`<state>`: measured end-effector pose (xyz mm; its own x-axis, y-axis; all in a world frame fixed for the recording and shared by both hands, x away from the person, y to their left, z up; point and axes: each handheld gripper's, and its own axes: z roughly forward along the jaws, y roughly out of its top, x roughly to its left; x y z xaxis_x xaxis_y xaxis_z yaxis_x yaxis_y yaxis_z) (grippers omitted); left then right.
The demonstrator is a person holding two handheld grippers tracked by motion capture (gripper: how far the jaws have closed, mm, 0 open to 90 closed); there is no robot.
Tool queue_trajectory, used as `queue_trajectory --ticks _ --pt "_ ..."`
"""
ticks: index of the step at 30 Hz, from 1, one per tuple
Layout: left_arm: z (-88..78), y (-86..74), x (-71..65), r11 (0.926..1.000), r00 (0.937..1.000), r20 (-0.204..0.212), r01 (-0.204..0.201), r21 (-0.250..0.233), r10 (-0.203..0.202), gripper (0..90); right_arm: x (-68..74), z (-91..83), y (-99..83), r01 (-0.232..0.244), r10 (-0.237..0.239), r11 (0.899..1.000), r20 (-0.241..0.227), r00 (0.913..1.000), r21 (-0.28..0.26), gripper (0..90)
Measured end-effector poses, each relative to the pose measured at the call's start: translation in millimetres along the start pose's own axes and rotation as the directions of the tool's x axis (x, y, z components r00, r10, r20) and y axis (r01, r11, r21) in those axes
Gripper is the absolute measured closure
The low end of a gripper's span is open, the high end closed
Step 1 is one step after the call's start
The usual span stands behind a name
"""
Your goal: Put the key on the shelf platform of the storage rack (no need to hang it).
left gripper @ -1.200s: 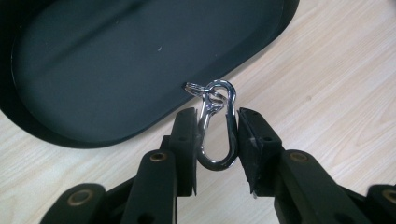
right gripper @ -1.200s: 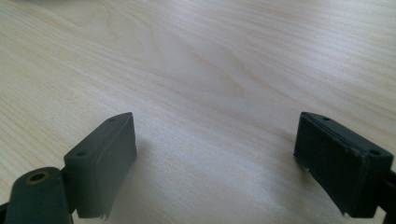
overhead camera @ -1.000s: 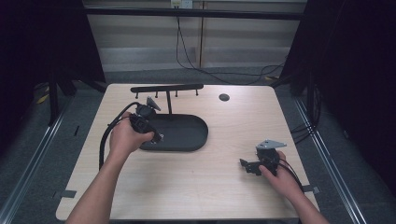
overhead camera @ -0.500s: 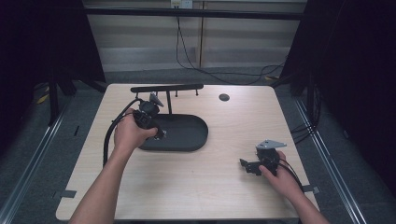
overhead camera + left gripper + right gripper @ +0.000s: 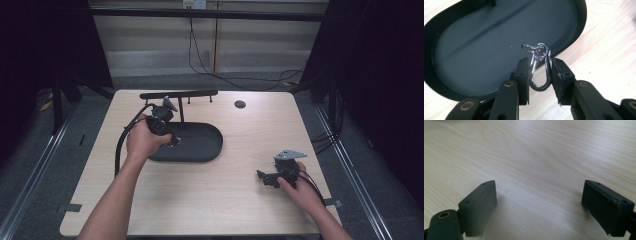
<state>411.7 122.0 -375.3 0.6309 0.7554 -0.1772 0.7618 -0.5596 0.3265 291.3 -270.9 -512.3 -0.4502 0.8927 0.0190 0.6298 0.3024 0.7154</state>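
Left gripper [image 5: 539,72] clamped on a silver clip [image 5: 539,67] above the black oval tray [image 5: 474,50]; right gripper [image 5: 539,205], jaws wide apart, over bare table [image 5: 536,150]

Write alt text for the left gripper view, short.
The left gripper pinches a silver carabiner clip between its two black jaws, a small key ring linked to the clip's far end. Behind it lies a shallow black oval tray, on a light wooden table.
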Motion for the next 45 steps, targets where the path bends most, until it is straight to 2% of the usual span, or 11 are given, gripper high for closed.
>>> queue_trajectory --ticks 20,21,30,45 --pt "18.3 7.9 0.6 0.9997 0.9998 -0.005 0.017 -0.015 -0.017 68.4 0.1 -0.1 0.0 -0.002 0.002 1.000 0.000 1.0000 0.001 12.3" --pt "19.2 8.4 1.3 0.9999 1.0000 -0.004 0.005 -0.011 -0.006 68.4 0.1 -0.1 0.0 -0.002 0.002 1.000 0.000 1.0000 0.001 12.4" --pt "27.9 8.4 3.2 0.9995 0.9996 -0.005 0.029 -0.008 -0.029 68.4 0.1 -0.1 0.0 -0.002 0.002 1.000 0.000 1.0000 0.001 12.3" --pt "36.8 13.5 2.6 0.9994 0.9994 -0.011 0.033 0.002 -0.033 68.5 0.1 -0.1 0.0 -0.002 0.002 1.000 -0.001 1.0000 0.001 12.3"
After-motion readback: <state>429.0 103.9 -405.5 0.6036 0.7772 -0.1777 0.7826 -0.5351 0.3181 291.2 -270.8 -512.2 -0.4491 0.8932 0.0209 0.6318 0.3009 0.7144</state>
